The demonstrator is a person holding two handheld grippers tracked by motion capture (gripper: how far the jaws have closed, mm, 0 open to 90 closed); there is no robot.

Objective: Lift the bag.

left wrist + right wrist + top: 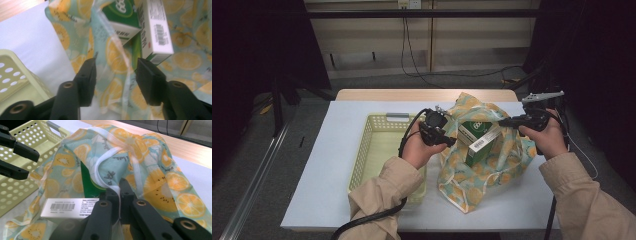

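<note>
A fruit-print bag (484, 165) is seen on the white table (332, 150), just right of a yellow basket (372, 150), with a green-and-white box (479, 140) standing inside. The bag's rim is pinched by the right gripper (119, 192); the left gripper (116, 70) is held spread at its near edge.

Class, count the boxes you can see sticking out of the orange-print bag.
2. A green carton stands in the mouth of the orange-print fabric bag, and a white-ended box with a barcode leans against it, nearer the person. The bag may hide more.
</note>
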